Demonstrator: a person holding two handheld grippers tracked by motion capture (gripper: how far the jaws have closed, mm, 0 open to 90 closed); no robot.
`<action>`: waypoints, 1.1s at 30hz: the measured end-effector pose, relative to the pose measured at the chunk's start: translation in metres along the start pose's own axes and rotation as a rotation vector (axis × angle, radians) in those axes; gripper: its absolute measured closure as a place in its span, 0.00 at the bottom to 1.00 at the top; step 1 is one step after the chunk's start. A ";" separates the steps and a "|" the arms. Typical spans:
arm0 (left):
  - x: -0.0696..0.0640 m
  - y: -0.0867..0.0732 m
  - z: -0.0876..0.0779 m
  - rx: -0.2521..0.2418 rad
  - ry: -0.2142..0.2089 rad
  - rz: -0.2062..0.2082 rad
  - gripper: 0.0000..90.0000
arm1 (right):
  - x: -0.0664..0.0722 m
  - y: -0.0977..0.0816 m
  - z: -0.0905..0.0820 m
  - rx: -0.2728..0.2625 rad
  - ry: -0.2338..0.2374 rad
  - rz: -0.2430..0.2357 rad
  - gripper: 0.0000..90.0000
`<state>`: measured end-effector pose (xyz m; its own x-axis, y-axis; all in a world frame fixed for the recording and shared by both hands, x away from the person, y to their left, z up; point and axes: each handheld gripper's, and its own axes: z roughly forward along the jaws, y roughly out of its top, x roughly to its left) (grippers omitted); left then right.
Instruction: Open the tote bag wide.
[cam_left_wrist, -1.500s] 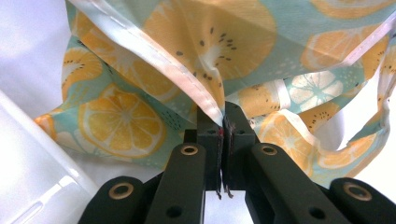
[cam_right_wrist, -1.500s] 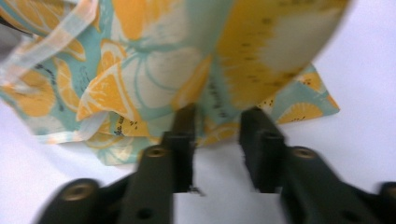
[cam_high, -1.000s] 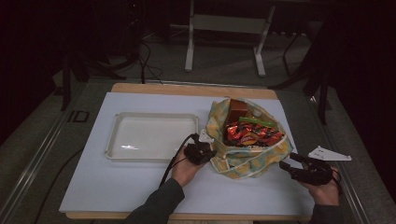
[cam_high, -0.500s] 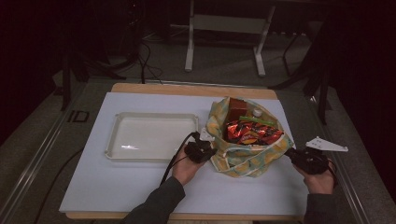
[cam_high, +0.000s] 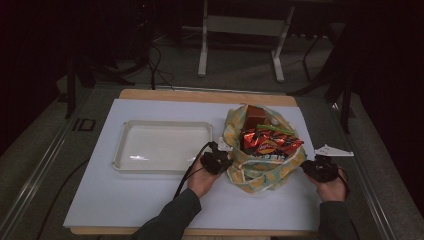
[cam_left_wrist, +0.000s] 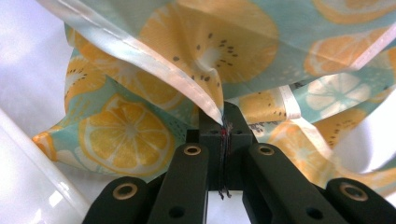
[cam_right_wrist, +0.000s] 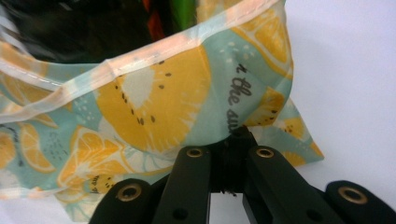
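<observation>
Both tools clamp the fruit-print bag — left tool at its nine o'clock rim, right tool at four o'clock — so a hard pull could slip the thin fabric or spill the snack packets.

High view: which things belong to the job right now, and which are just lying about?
In the job:
- fruit-print bag, holding snack packets
- left gripper, shut on the bag's edge
- right gripper, jaws just closed on the bag's fabric

Lying about:
- white tray, apart from the bag
- white table mat
</observation>
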<state>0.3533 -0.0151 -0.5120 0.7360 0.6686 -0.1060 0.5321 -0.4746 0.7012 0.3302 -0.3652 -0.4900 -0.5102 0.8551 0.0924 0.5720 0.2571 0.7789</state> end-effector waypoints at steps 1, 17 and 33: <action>0.000 0.000 0.002 0.006 0.009 -0.003 0.98 | -0.001 -0.001 0.002 0.005 0.003 -0.001 1.00; 0.000 -0.001 0.006 0.023 0.044 0.005 0.98 | -0.001 -0.008 -0.029 -0.007 0.005 -0.033 0.68; 0.000 -0.001 0.004 0.020 0.039 0.004 0.98 | 0.001 0.001 -0.074 -0.100 0.004 -0.053 0.45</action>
<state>0.3539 -0.0170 -0.5159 0.7214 0.6883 -0.0760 0.5379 -0.4879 0.6875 0.2827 -0.3980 -0.4430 -0.5408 0.8396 0.0518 0.4774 0.2555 0.8407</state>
